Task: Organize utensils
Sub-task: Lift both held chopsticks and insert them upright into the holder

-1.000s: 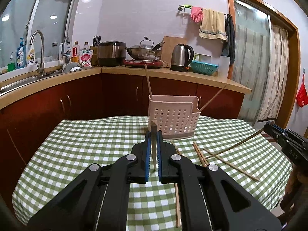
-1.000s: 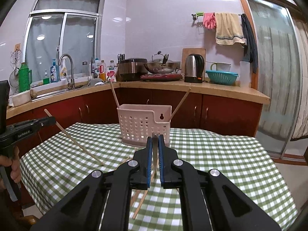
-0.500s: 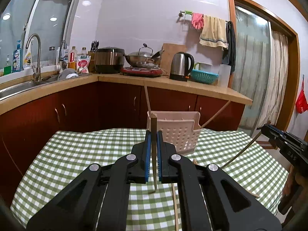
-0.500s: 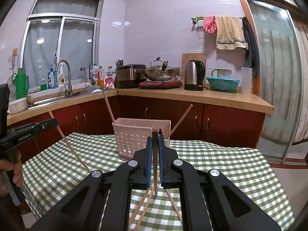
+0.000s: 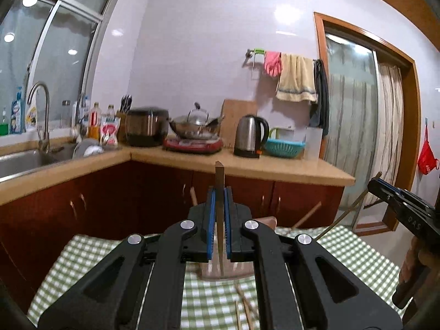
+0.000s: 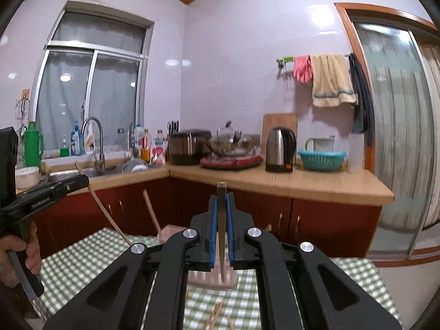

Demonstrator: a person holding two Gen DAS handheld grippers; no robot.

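My left gripper [image 5: 219, 192] is shut on a wooden chopstick [image 5: 219, 173] that stands upright between the blue pads. It hangs over the pink perforated utensil basket [image 5: 271, 221], mostly hidden behind the gripper. My right gripper [image 6: 221, 196] is shut on another chopstick [image 6: 221, 189], also upright, above the same basket [image 6: 172, 232]. Two chopsticks [image 6: 150, 210] lean out of the basket. Each gripper shows in the other's view: the right gripper [image 5: 398, 200] at the right edge, the left gripper [image 6: 52, 192] at the left edge.
Loose chopsticks [image 5: 244, 305] lie on the green checked tablecloth [image 5: 82, 258] in front of the basket. Behind the table runs a counter [image 5: 275, 165] with a kettle [image 5: 251, 136], a wok, a rice cooker and a sink [image 5: 24, 159].
Both grippers have risen and closed in on the basket, each carrying its chopstick. The basket has dropped low in both views and is now mostly hidden behind the fingers.
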